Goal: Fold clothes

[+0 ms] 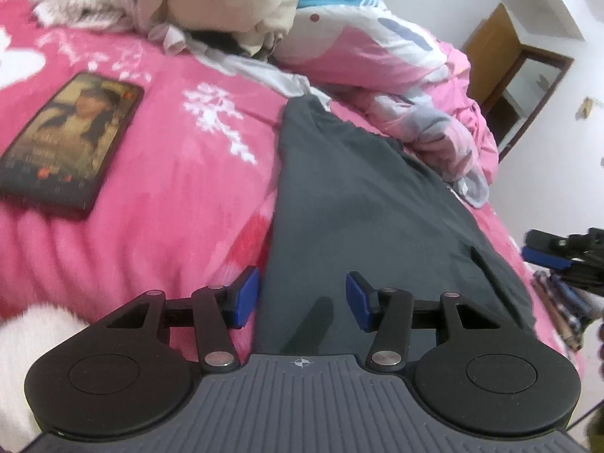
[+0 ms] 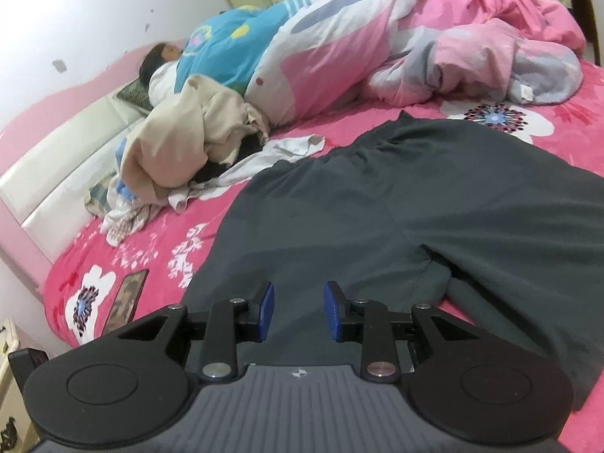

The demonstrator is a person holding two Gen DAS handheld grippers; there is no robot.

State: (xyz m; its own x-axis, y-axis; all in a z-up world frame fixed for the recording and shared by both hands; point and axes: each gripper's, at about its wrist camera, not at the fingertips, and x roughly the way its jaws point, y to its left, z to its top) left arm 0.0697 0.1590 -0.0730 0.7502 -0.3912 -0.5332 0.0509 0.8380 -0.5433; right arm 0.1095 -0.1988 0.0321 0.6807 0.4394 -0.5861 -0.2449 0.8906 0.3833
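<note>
Dark grey shorts [image 2: 434, 204] are spread flat on a pink floral bedspread [image 1: 170, 188], waistband towards the far side and two leg openings towards the near edge, one leg lying partly over the other at the crotch in the right wrist view. One such garment is laid out; no container is seen in either view.

The left gripper [image 1: 302, 300] is held above the near left edge of the shorts, its two blue-padded fingers [image 1: 245, 298] spread apart with nothing between them; the left pad sits over the bedspread and the right pad over the grey cloth. Whether the pads touch the fabric cannot be told. The right gripper [image 2: 298, 311] is likewise held with its fingers parted and empty, over one leg of the shorts.

One phone [image 1: 64, 143] with a lit picture on its screen is seen lying face up on the bedspread, to the left of the shorts and apart from them. One loose heap of beige and white clothes [image 2: 188, 143] is piled beyond it. One crumpled pink quilt [image 2: 434, 37] is bunched along the far side of the bed, and a person [image 2: 158, 60] is lying under a blue patterned cover near the headboard [image 2: 56, 173].
</note>
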